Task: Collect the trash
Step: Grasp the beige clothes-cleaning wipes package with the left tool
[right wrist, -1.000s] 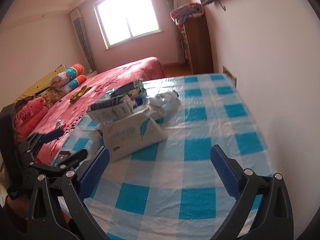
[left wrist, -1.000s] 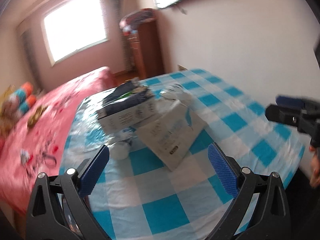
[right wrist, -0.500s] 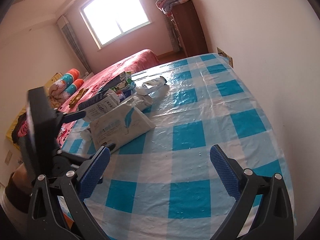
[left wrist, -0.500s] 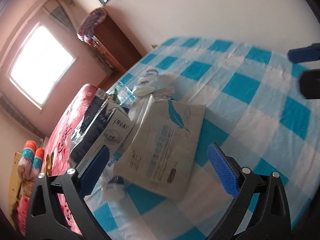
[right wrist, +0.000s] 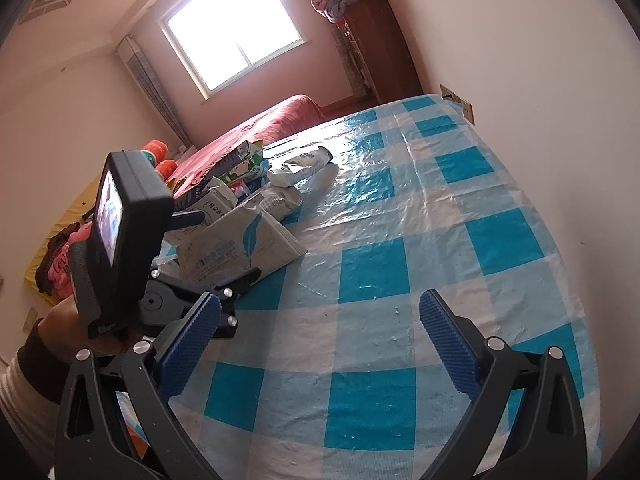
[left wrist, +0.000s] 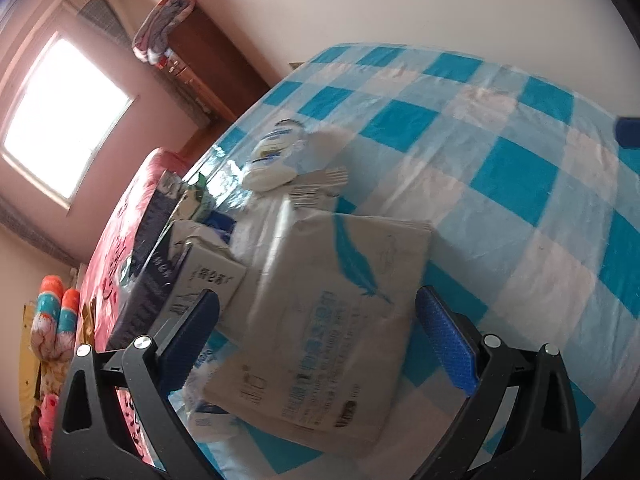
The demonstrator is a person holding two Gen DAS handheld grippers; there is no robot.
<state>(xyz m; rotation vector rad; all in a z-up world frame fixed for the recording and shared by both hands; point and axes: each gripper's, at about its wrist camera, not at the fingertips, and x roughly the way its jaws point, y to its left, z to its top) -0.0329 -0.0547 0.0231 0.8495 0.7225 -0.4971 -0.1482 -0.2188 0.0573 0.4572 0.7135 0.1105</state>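
Observation:
A pile of trash lies on the blue-and-white checked table [left wrist: 520, 184]. Nearest is a flat beige tissue pack with a blue feather [left wrist: 332, 312], also in the right wrist view [right wrist: 240, 248]. Behind it lie a white carton box [left wrist: 208, 280], a dark box [left wrist: 152, 264], a white crumpled wrapper [left wrist: 276, 160] and a green carton [right wrist: 248, 160]. My left gripper [left wrist: 320, 340] is open, its jaws on either side of the tissue pack's near end. My right gripper [right wrist: 316, 344] is open and empty above bare tablecloth, to the right of the left gripper's body [right wrist: 128, 240].
A pink bed [right wrist: 256, 128] with rolled cushions [left wrist: 56, 304] stands beyond the table's left edge. A wooden cabinet [right wrist: 380, 52] with a folded blanket on top is at the far wall. A white wall runs along the table's right side.
My left gripper has moved forward and down onto the tissue pack, which now lies between its jaws. My right gripper has edged forward over the table.

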